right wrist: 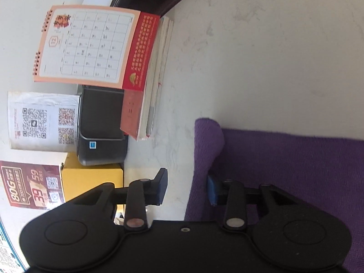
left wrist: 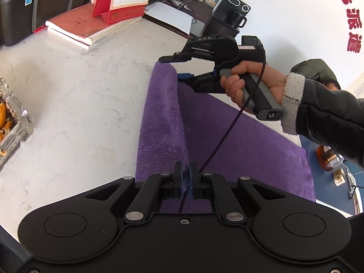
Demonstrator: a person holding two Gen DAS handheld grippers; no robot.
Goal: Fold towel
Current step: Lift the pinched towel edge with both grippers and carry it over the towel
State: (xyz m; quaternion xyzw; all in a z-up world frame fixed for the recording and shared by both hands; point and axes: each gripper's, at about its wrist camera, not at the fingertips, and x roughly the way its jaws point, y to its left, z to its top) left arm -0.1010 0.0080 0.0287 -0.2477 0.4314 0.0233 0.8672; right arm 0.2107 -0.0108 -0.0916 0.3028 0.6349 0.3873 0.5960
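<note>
Here, at the far left of the left wrist view, a glass ashtray [left wrist: 13,122] is sitting on the pale marbled surface [left wrist: 86,104], with red books [left wrist: 91,26] behind it. Toward the middle, the purple towel [left wrist: 238,141] is lying flat with one edge lifted into a fold. The left claw [left wrist: 186,177] is pinching that raised edge at the near end. Further right, a hand [left wrist: 245,84] is holding the right claw [left wrist: 176,68], its jaws spread around the fold's far end, not pressing it.
</note>
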